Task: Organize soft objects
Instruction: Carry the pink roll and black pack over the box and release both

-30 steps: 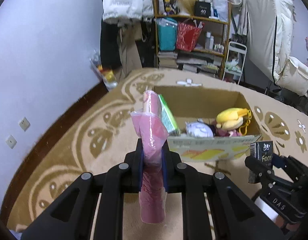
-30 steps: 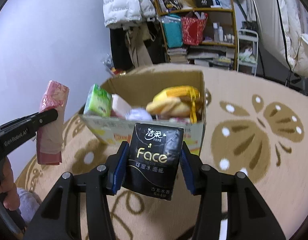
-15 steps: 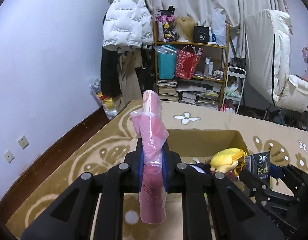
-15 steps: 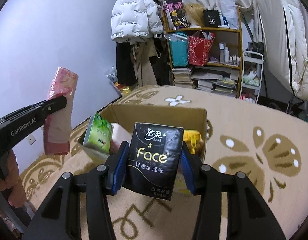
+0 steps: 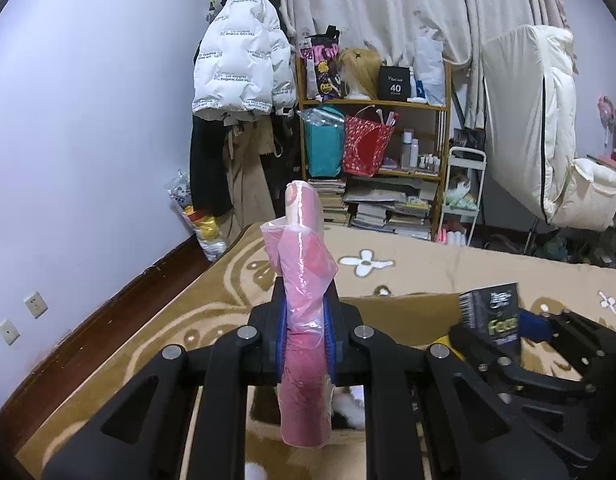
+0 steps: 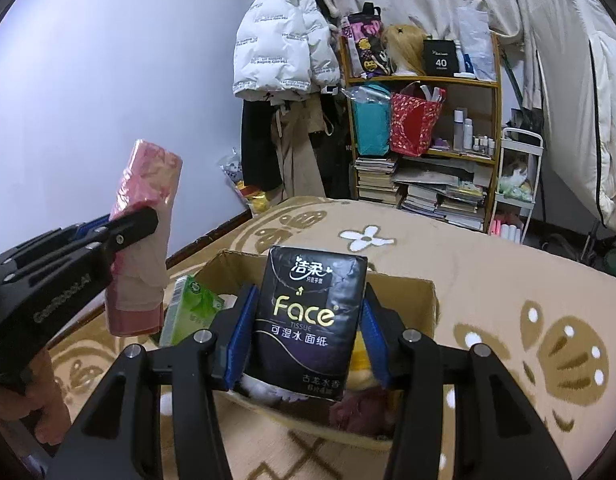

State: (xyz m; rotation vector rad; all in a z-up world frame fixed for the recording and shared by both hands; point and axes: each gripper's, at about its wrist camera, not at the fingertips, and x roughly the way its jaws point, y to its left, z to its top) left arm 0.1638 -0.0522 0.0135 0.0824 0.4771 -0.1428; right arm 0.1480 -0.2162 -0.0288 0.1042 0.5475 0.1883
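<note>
**A:** Both tools are loaded here. The left tool (image 5: 306, 330) pinches the pink pack (image 5: 304, 320), and the right tool (image 6: 308, 324) clamps the black tissue pack (image 6: 310, 320) between its blue pads.

**B:** And the cardboard box (image 6: 422, 300) on the patterned rug (image 6: 508, 280) already has stock: a green pack (image 6: 192, 308) leaning at its left wall, something yellow (image 6: 358, 354) and a dark pink plush (image 6: 360, 410) lower down.

**A:** So I'd judge it partly done, with these two packs not yet in. Both hang in the air, the black one just above the box opening, the pink one to the left of the box.

**B:** Orientation? The pink pack stands upright, long axis vertical, ends poking out above and below the tool.

**A:** The black one is upright too, label facing the camera, long axis top to bottom.
</note>
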